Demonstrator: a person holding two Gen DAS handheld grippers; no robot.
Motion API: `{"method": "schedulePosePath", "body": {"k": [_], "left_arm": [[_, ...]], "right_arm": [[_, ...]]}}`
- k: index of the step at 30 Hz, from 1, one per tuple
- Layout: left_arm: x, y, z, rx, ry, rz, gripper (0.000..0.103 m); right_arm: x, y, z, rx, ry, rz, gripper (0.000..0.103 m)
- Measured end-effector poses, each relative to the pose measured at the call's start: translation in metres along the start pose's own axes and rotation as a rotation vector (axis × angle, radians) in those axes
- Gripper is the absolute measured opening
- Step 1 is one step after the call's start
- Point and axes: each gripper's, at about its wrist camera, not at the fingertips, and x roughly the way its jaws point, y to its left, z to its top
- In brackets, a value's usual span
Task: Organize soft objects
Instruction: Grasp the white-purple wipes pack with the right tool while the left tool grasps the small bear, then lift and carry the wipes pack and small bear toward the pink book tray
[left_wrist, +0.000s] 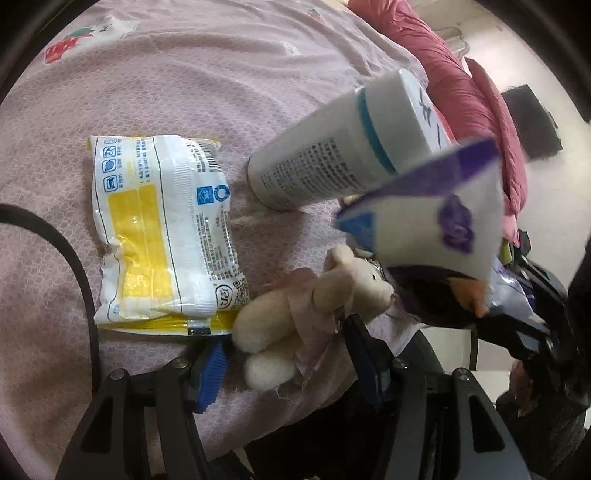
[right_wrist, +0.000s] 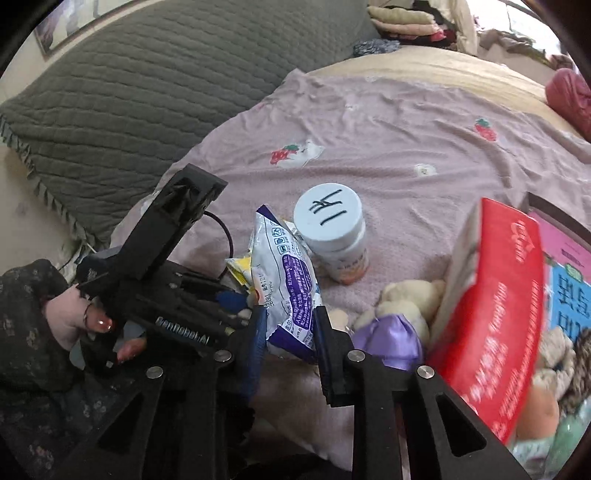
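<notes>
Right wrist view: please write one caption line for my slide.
Right gripper holds a purple-and-white snack packet above the pink bedsheet, beside a white bottle and a red box.

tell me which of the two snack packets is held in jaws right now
The purple-and-white packet: the right gripper has its jaws shut on it, lifted above the bed. The yellow-and-white packet lies flat on the pink sheet, untouched.

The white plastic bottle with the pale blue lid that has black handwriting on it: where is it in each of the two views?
Left wrist view: the white plastic bottle is at upper centre-right, leaning across the picture, base on the pink bedsheet.
Right wrist view: the bottle is at centre, seen from above, just right of the purple-and-white snack packet.
Shared landmark: the cream plush bear near the bottle.
</notes>
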Motion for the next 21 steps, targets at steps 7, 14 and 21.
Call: {"method": "schedulePosePath", "body": {"k": [7,14,21], "left_arm": [[0.006,-0.008,0.0,-0.067,-0.04,0.02,0.046],[-0.003,-0.021,-0.009,-0.086,-0.081,-0.018,0.03],[-0.025,-0.041,-0.018,-0.052,-0.137,-0.058,0.03]], "right_arm": [[-0.019,-0.005,-0.011,0.042,-0.035,-0.03,0.025],[-0.041,-0.011,-0.016,0.083,-0.097,-0.06,0.025],[-0.058,-0.018,-0.013,0.118,-0.157,-0.07,0.025]]}}
